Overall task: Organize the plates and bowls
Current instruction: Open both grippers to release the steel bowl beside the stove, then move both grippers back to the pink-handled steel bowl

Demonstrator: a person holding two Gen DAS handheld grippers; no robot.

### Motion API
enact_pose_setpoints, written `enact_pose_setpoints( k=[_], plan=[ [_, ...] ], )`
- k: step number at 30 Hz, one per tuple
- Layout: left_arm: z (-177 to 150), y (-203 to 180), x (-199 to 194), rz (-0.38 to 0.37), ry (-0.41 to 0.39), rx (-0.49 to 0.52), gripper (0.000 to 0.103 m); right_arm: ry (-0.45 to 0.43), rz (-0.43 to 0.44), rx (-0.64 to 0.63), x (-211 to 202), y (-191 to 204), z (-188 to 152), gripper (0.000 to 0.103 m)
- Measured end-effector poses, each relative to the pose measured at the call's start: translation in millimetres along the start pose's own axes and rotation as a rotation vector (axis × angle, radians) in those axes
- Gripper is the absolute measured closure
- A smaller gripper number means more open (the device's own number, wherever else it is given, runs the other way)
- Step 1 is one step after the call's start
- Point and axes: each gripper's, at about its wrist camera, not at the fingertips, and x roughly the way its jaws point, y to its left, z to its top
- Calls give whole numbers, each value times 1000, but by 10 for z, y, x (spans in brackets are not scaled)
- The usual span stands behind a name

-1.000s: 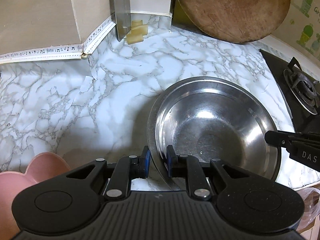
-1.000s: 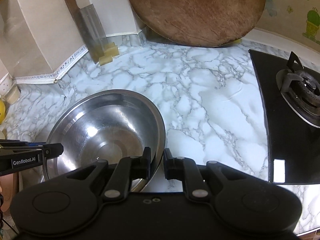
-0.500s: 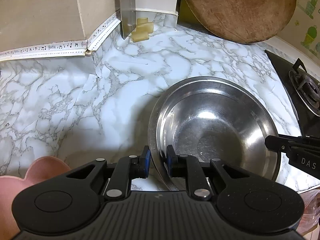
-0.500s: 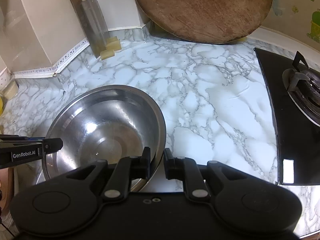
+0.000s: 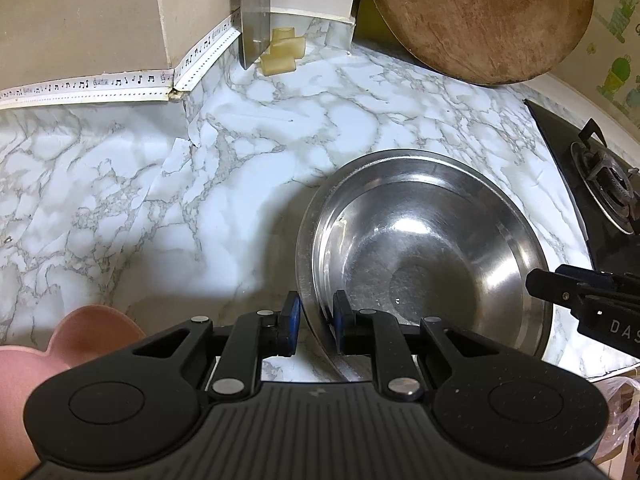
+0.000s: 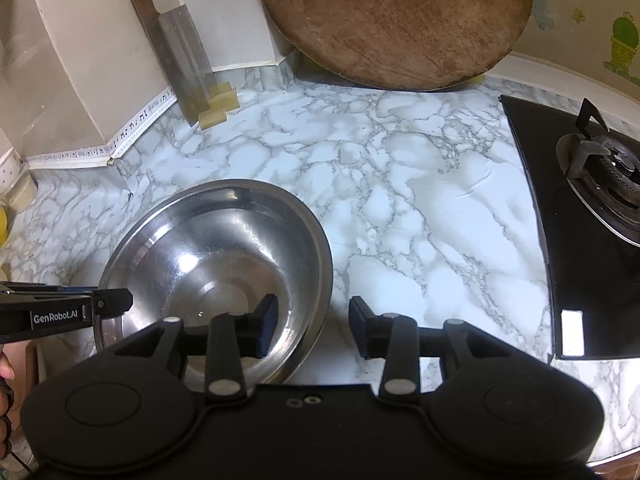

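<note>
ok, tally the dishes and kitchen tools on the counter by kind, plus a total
Steel bowl: 1
Pink dish: 1, only partly in frame
Round wooden cutting board: 1
Cleaver: 1
Total: 4

white-grey marble-pattern tabletop (image 6: 400,208). black gas hob (image 6: 592,224) at right. round wooden board (image 6: 392,20) leaning on far wall. cleaver (image 6: 180,60) propped at far left corner. music-note trim strip (image 5: 100,82) along wall base.

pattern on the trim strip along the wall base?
Black music notes on the white trim strip; clearest in the left wrist view.
</note>
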Motion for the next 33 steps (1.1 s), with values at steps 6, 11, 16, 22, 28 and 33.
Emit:
enact_pose_setpoints(
  k=[6, 11, 16, 22, 28, 33],
  plan=[
    [-15, 23, -134, -8, -21, -3, 75, -23, 14, -3, -131, 18, 6, 54],
    [-30, 26, -334, -25, -49, 13, 74, -34, 37, -24, -239, 96, 16, 50],
    [-60, 87, -556, -38, -78, 10, 73, -59, 66, -60, -379, 242, 33, 39],
    [-103, 235, -807, -24, -136, -15, 47, -85, 112, -96, -514, 417, 70, 34],
    [-125, 412, -1083, -22, -193, -45, 46, -117, 152, -143, -664, 612, 114, 27],
    [-172, 611, -1349, -7, -255, -82, 34, -155, 189, -204, -810, 836, 194, 14]
  ],
)
